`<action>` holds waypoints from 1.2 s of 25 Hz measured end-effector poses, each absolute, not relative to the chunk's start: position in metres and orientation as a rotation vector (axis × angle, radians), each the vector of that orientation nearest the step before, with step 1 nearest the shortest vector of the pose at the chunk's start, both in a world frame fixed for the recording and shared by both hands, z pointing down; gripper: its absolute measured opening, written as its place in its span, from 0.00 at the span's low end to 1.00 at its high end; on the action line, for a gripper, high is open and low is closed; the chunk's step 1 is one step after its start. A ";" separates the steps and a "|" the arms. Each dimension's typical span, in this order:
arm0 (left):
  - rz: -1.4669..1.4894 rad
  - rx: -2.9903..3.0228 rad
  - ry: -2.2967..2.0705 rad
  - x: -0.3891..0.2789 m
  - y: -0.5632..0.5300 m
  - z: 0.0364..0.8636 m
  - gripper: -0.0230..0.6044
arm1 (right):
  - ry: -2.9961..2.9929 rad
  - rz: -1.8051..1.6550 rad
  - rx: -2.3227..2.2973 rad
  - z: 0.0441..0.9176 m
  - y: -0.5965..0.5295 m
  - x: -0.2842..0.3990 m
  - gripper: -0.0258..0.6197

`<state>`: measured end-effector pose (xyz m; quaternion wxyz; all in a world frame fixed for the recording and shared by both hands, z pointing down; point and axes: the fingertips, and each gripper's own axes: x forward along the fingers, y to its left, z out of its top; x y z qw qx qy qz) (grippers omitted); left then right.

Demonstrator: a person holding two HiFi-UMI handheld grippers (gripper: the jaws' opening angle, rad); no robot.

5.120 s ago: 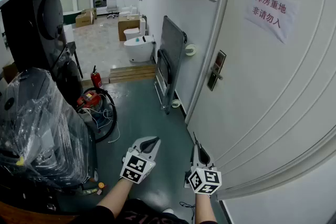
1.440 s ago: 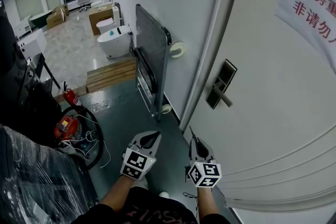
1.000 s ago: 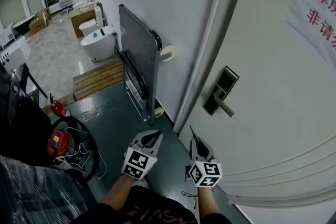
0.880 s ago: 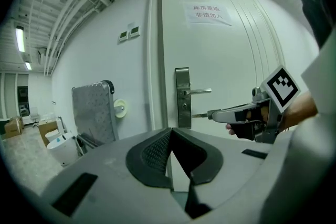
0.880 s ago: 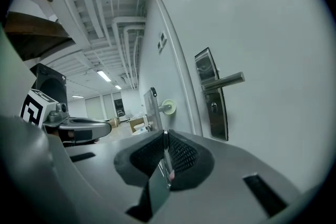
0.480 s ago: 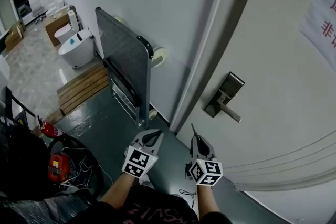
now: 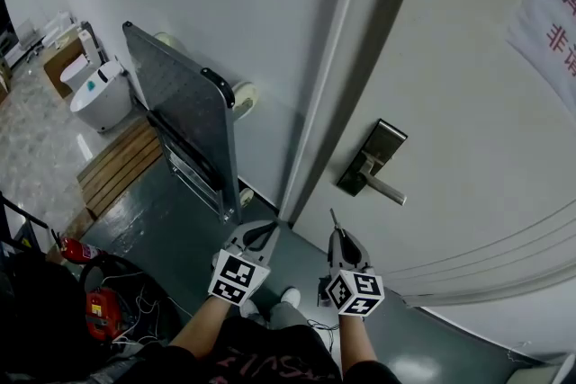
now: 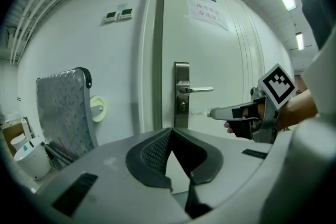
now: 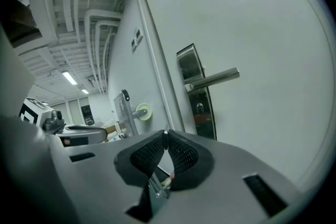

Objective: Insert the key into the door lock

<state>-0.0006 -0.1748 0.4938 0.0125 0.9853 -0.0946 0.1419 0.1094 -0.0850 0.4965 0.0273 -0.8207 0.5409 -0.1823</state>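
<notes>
The door lock is a steel plate (image 7: pixel 372 159) with a lever handle (image 7: pixel 385 188) on the white door. In the left gripper view the keyhole (image 8: pixel 181 106) shows below the handle (image 8: pixel 197 90). My right gripper (image 7: pixel 335 233) is shut on a thin key (image 7: pixel 332 217) that pokes out past the tips, still short of the lock. In the right gripper view the key's blade (image 9: pixel 166 129) is pinched between the pads, its ring (image 9: pixel 157 187) hangs below, and the lock plate (image 9: pixel 197 93) lies ahead to the right. My left gripper (image 7: pixel 262 235) is shut and holds nothing.
A folded metal platform trolley (image 7: pixel 184 117) leans on the wall left of the door frame, beside a round wall bumper (image 7: pixel 241 95). A toilet (image 7: pixel 97 99) and a wooden pallet (image 7: pixel 117 166) stand further left. A red device with cables (image 7: pixel 99 312) lies at the lower left. A paper notice (image 7: pixel 551 13) hangs on the door.
The view has moved closer to the door, so the lock plate and handle appear nearer and larger. Both grippers keep the same pose, the key still held in the right one.
</notes>
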 end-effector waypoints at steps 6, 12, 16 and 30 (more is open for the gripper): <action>0.482 3.091 -0.227 0.034 -0.187 0.498 0.06 | 1.575 -0.576 -2.529 0.503 -0.091 0.144 0.16; 0.503 3.125 -0.177 0.084 -0.204 0.495 0.06 | 1.523 -0.599 -2.507 0.511 -0.105 0.180 0.16; 0.522 3.135 -0.139 0.114 -0.206 0.495 0.06 | 1.497 -0.620 -2.483 0.516 -0.108 0.198 0.16; 0.567 3.150 -0.053 0.170 -0.190 0.501 0.06 | 1.417 -0.651 -2.443 0.524 -0.089 0.232 0.16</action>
